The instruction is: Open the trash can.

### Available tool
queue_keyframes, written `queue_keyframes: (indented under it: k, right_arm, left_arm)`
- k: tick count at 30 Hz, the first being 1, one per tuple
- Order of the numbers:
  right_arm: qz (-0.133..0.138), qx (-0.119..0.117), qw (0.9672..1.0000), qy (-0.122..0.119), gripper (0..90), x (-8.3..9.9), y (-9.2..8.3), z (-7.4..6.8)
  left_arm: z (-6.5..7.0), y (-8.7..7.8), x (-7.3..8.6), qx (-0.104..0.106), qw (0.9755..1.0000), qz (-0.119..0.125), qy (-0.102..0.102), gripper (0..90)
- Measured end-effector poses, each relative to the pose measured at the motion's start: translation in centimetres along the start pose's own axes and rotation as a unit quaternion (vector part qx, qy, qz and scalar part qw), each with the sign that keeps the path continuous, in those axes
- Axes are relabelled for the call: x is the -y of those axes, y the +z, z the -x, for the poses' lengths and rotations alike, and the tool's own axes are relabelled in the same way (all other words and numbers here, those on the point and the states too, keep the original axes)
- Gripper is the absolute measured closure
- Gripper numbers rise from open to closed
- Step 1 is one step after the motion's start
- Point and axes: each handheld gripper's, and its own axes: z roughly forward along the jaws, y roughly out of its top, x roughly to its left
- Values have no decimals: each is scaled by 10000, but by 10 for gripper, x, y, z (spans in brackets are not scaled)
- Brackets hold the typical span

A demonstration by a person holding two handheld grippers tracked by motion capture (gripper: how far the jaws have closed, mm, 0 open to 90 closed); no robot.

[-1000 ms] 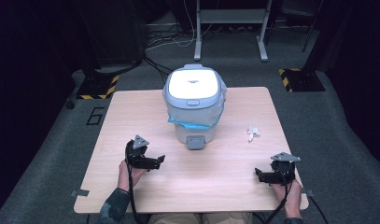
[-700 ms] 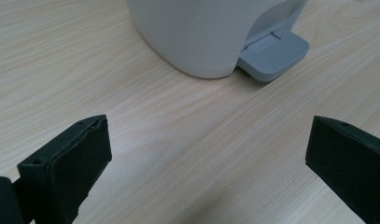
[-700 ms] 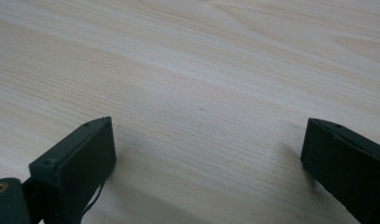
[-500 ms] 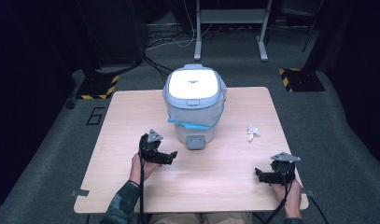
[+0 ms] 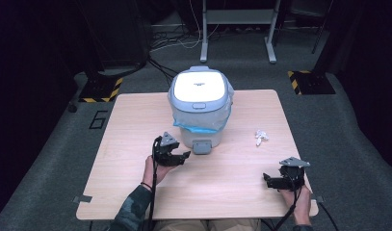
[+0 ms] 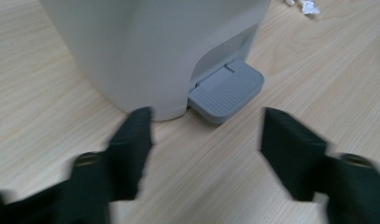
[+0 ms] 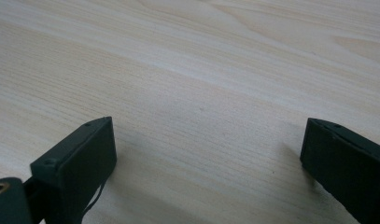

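1. The left gripper (image 6: 206,130) has its jaws spread wide and empty; just ahead sits the bin's (image 6: 150,46) grey pedal (image 6: 227,91).
2. The right gripper (image 7: 206,154), wide apart and empty, rests over bare table (image 7: 201,60).

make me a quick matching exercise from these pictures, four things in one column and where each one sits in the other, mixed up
Things:
1. pedal bin
2. crumpled paper
3. left gripper
4. right gripper

Places:
A. near the table's front right corner
B. just in front of the bin's grey foot pedal
C. on the table, right of the bin
D. at the middle back of the table

Pairs: 1-D, 2-C, 3-B, 4-A
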Motion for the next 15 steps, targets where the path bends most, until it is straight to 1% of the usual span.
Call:
queue_keyframes:
  k: [1, 3, 4, 7, 9, 13, 15]
  right_arm:
    - [3, -8, 10000, 1, 27, 0, 0, 0]
    - [3, -9, 10000, 3, 28, 0, 0, 0]
    - [4, -7, 10000, 5, 29, 0, 0, 0]
    - [6, -5, 10000, 9, 30, 0, 0, 0]
    - [7, -3, 10000, 13, 31, 0, 0, 0]
    - [7, -2, 10000, 15, 32, 0, 0, 0]
    - [8, 0, 10000, 20, 33, 0, 0, 0]
  left_arm:
    - [2, 1, 0, -24, 10000, 34, 29, 567]
    - [5, 4, -1, 12, 9999, 105, 113, 686]
    - [7, 6, -2, 13, 9999, 122, 117, 748]
    - [12, 13, -4, 34, 9996, 182, 230, 891]
    - [14, 18, -6, 53, 9993, 177, 318, 896]
    - [21, 30, -8, 95, 9991, 151, 393, 897]
    - [23, 38, -9, 83, 9989, 139, 435, 896]
